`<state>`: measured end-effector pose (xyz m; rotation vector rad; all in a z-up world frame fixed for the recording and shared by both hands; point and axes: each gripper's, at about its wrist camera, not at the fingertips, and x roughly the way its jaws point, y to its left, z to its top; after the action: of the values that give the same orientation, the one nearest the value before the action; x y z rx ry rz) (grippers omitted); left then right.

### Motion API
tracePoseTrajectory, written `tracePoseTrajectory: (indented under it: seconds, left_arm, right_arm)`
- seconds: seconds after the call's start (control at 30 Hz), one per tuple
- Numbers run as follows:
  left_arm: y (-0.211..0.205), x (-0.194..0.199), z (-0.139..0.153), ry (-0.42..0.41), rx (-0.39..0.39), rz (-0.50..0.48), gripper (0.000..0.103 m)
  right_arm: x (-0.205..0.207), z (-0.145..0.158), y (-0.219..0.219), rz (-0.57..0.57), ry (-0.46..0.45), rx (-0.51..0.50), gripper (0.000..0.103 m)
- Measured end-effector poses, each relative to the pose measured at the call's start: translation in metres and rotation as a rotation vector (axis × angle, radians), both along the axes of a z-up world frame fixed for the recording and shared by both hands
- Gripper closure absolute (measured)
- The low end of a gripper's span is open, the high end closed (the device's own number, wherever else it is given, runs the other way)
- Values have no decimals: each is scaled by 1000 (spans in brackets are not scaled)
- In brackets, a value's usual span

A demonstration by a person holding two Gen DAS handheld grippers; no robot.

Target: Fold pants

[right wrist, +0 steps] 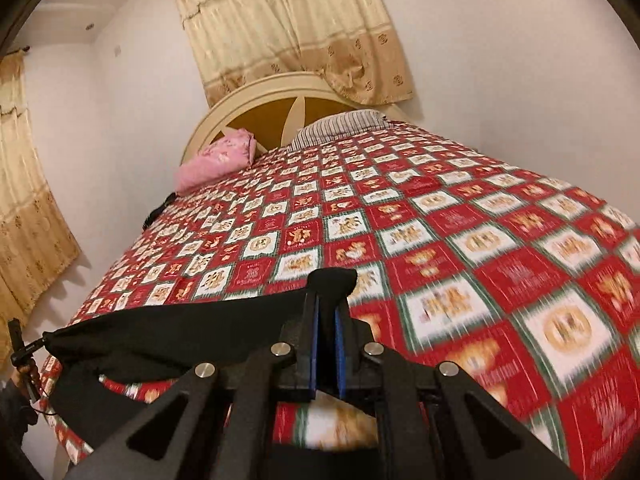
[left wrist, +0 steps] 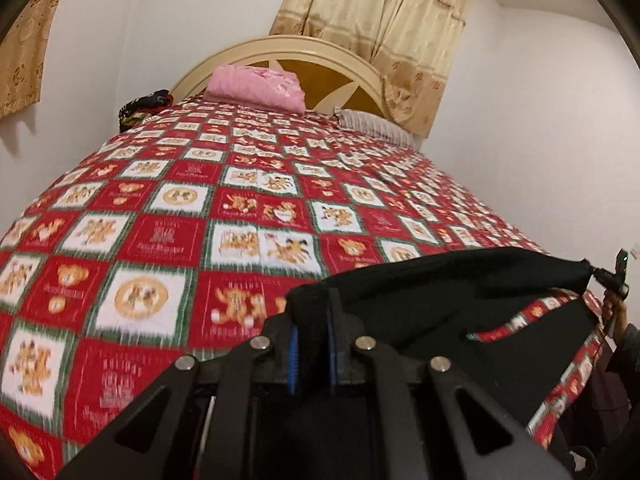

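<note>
One pants (left wrist: 460,280), two clamped claws (left wrist: 314,316) (right wrist: 326,316)

most of the black pants (left wrist: 460,280) hang below both frames' edges.

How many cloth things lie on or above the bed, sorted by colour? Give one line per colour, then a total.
Black: 1, the pants held up by both tools
Pink: 1, the folded bundle by the headboard
Striped grey: 1, the pillow
Dark multicoloured: 1, the crumpled cloth at the bed's edge
Total: 4
</note>
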<state>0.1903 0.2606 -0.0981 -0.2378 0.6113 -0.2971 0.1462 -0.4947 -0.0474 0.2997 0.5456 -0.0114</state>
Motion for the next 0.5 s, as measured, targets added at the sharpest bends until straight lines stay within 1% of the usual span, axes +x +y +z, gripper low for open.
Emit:
tracePoseTrajectory:
  seconds: [0.07, 0.2, 0.37, 0.5]
  left_arm:
    - [2, -15, -6, -9, -15, -6, 91]
    - [5, -39, -21, -18, -9, -15, 91]
    - [7, -54, -40, 8, -3, -26, 91]
    - [3, -61, -49, 15, 26, -39, 91]
  right_arm:
    - [-19, -8, -5, -20, -2, 19, 96]
    - [-48, -23, -13, -58, 14, 45, 96]
    - [-72, -39, -20, -90, 41, 69, 96]
    - [-85, -44, -19, -99, 51, 76, 96]
